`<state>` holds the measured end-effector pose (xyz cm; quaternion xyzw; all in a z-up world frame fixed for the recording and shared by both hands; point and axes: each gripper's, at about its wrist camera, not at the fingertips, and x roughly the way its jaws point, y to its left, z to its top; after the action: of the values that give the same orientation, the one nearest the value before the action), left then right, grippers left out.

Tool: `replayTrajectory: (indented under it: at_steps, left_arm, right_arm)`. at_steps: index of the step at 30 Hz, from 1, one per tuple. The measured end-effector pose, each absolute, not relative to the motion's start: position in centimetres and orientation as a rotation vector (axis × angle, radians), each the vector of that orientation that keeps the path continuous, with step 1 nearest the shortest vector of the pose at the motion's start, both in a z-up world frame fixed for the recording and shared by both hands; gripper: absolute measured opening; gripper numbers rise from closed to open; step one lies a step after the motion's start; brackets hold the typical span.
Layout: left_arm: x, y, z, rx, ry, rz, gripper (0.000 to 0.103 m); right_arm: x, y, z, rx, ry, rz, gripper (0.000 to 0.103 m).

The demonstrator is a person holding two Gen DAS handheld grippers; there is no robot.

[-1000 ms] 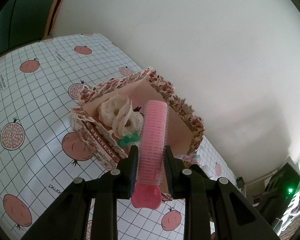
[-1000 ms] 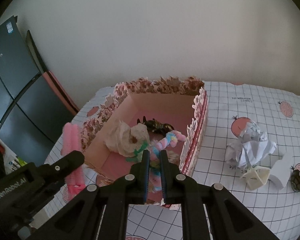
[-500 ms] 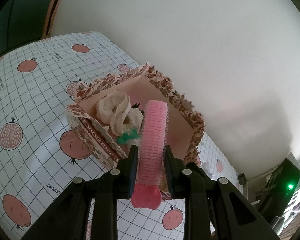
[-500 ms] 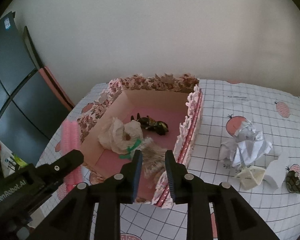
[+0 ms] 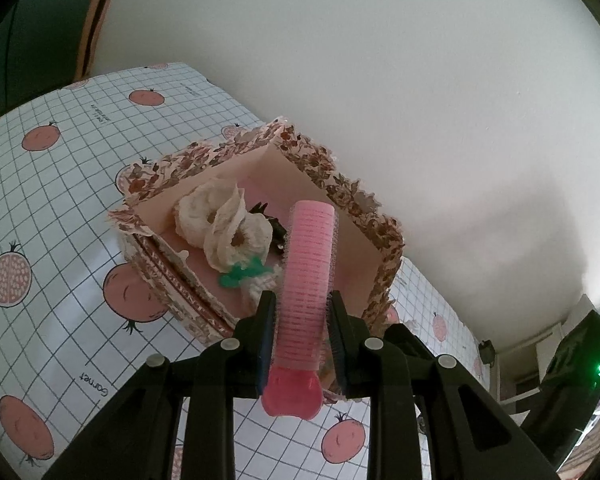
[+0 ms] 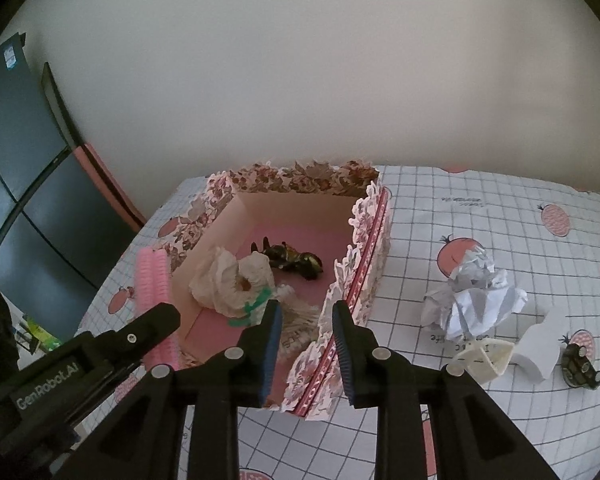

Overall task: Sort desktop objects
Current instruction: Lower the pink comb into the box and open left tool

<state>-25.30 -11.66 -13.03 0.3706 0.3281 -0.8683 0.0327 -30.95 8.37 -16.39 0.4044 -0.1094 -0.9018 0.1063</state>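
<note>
On the grid-patterned worktop [image 5: 60,208] by the pale wall, the left tool [image 5: 302,320], clamped on the pink hair roller [image 5: 308,276], points the roller's long axis into the floral box [image 5: 352,196] just ahead, while the right tool [image 6: 306,332] stands parted and empty over the box's near wall.

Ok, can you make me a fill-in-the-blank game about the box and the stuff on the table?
1. The left hand-held gripper holds a ____ hair roller.
2. The right hand-held gripper holds ____.
3. The crumpled white paper lies ____ the floral box.
4. The tablecloth shows a grid and red ____.

Missing words: pink; nothing; outside; fruits
</note>
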Motion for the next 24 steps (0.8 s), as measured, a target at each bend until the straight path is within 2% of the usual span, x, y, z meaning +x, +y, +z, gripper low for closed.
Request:
replayTrajectory:
  at_steps: [3,6,9,10,11,19,24]
  left_arm:
    - [-25.5,-11.4,-13.0,1.146,0.998,-2.674,0.027]
    - [-25.6,-11.1,-13.0,1.156,0.982,-2.679,0.035]
    - [-25.7,-10.9,-12.9,1.161,0.974,-2.682,0.050]
    - [-25.8,-10.9,-12.9,1.166,0.972,-2.680,0.059]
    - [-25.8,-10.8,-12.9,1.172,0.966,-2.677,0.061]
    - [-26.0,-10.0,-12.9,1.211,0.917,-2.685,0.062]
    - [-26.2,-9.7,-13.1,1.227,0.883,-2.686,0.068]
  right_arm:
    - [-31.0,8.7,-16.4,1.194,-0.338,-2.660,0.029]
    - [-31.1,9.0,-16.4,1.196,-0.345,-2.660,0.029]
    - [-31.1,9.1,-16.4,1.197,-0.344,-2.660,0.029]
    - [-31.1,9.1,-16.4,1.198,-0.345,-2.661,0.029]
    - [-31.1,9.1,-16.4,1.199,-0.346,-2.661,0.029]
    - [-31.1,9.5,-16.6,1.212,-0.354,-2.659,0.029]
    - [-31.2,9.6,-16.7,1.226,-0.349,-2.659,0.029]
